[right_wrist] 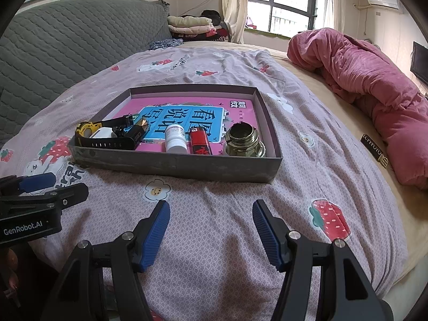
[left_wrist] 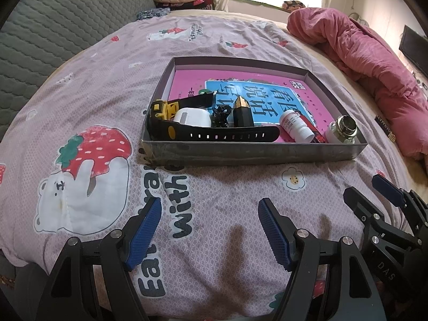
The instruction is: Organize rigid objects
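Grippers are hovering side by side over the strawberry-print quilt, and I am holding both with their blue pads spread wide apart, nothing between them: my left gripper and my right gripper are each gaping over bare fabric. Ahead of both tools, well apart from the fingertips, the shallow grey tray is lying flat on the quilt, its near wall facing me. Inside it, a pink and blue book is lining the floor, and the small things are sitting in a row along the near side: a black and yellow watch at the left, a white case beside it, a white pill bottle, a red lighter, and a glass ink bottle at the right end.
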The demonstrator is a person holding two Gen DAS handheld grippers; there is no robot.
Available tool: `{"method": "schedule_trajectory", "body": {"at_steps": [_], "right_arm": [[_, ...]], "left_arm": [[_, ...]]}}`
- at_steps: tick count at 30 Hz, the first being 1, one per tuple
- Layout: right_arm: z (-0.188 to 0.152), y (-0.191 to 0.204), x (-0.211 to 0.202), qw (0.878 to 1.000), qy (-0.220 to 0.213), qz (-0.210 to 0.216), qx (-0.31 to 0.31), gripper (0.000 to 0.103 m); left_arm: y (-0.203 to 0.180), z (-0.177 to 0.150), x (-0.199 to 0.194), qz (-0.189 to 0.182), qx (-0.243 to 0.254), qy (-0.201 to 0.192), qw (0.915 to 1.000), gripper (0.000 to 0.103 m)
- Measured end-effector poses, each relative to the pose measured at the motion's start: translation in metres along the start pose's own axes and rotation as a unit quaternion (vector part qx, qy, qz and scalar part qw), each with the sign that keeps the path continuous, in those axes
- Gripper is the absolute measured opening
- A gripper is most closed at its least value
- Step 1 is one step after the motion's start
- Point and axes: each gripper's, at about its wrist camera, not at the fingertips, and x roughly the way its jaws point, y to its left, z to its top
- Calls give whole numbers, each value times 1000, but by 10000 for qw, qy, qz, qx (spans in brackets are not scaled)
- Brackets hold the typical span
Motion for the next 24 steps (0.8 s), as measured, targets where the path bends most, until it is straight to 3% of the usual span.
{"method": "schedule_trajectory", "body": {"at_steps": [24], "right_arm": [[0, -10, 8, 9996, 147, -85, 238, 64]], "left_arm": [[8, 6, 6, 2, -147, -80, 9999, 76]]}}
